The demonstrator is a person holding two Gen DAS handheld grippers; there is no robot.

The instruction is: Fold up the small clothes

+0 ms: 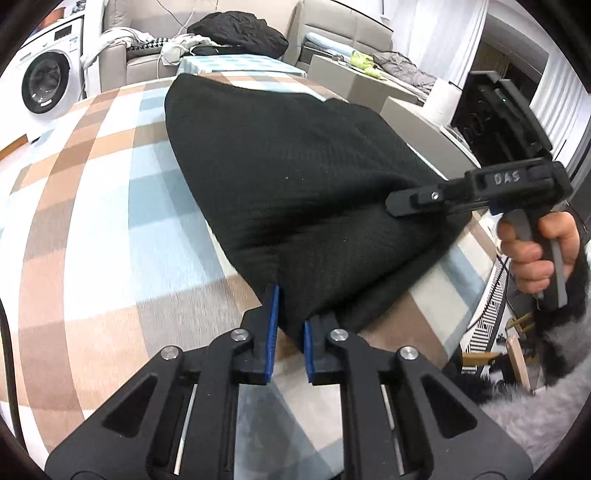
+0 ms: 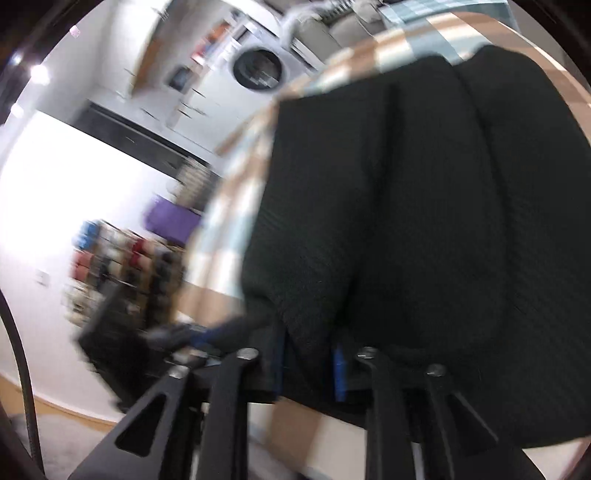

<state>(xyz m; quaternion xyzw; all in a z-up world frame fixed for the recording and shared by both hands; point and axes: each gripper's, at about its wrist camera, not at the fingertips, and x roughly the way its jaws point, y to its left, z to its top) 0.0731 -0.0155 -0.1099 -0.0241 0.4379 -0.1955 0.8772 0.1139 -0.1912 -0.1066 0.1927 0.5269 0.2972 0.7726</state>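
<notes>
Black knitted garment (image 1: 295, 177) gripped at near corners by left tongs (image 1: 289, 332) and right tongs (image 2: 308, 365), lifted over checked-cloth surface (image 1: 110, 206); fold judged mid-way, laying-down left.

Room, both views. Washer (image 1: 46, 79) at far left, white, round dark door. Beige sofa (image 1: 155, 44) along far side, strewn with a black bundle (image 1: 238, 31) and pale cloths. Grey ottoman (image 1: 354, 79) right of it, holding a yellow-green item (image 1: 364, 61). White curtains (image 1: 436, 33) at upper right. Checked cloth (image 1: 92, 192), tan, blue and white, covers the work surface. Right view blurred: white wall (image 2: 55, 192), shelves (image 2: 122, 266) with coloured boxes, purple item (image 2: 171, 219), ceiling lights (image 2: 38, 72).
</notes>
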